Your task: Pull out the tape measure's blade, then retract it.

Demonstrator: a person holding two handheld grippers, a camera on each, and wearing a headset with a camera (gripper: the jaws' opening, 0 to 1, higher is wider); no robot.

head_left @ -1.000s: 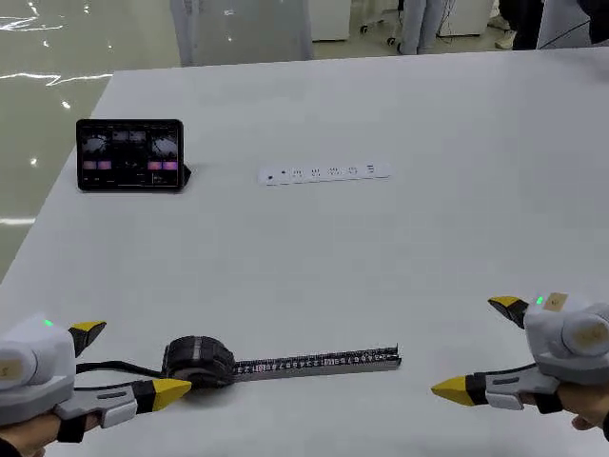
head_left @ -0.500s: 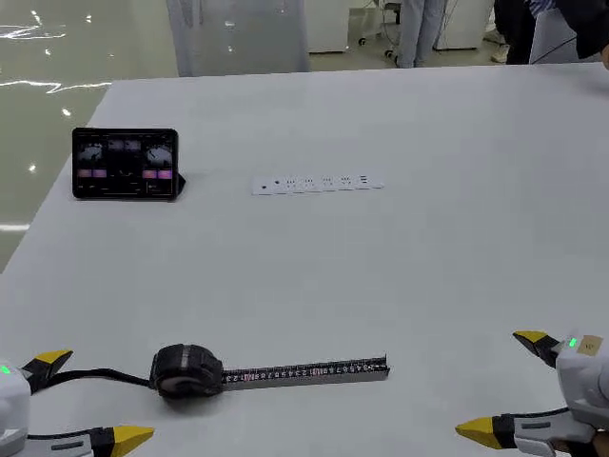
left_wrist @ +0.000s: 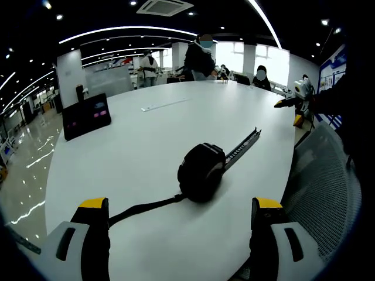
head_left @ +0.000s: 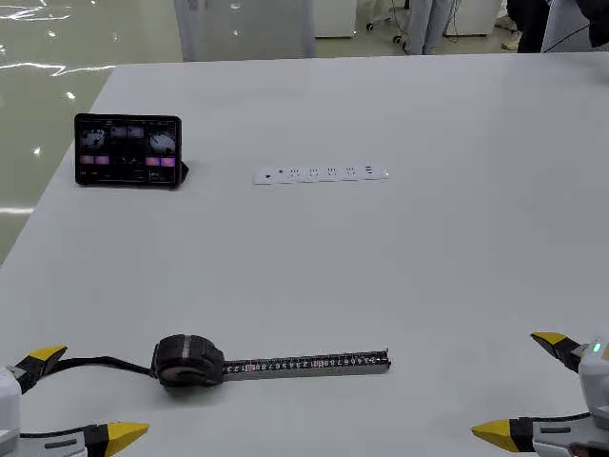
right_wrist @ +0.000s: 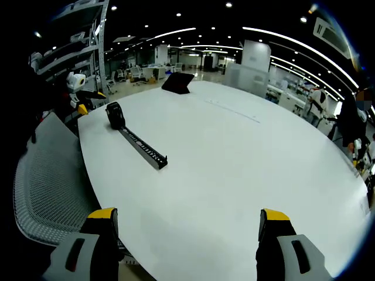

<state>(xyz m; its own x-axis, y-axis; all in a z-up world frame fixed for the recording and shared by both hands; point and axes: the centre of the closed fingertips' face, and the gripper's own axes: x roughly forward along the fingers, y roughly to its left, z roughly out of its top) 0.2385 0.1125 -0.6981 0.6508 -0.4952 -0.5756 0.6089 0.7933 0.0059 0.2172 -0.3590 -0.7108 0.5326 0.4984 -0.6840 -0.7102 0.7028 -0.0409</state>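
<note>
Near edge, 7 o'clock: left gripper, jaws wide apart, nothing in them, low over the white table. Near edge, 5 o'clock: right gripper, jaws also spread, empty, well apart from the tape. Between them, closer to the left one, the black tape measure lies on the table, touched by neither gripper. Its blade is out, flat on the surface, pointing to 3 o'clock. Its black strap trails to 9 o'clock and ends near the left gripper's far finger; can't tell if they touch. Farther, about 12 o'clock: white power strip. At 10 o'clock: tablet propped up, screen lit. People stand past the far edge.
</note>
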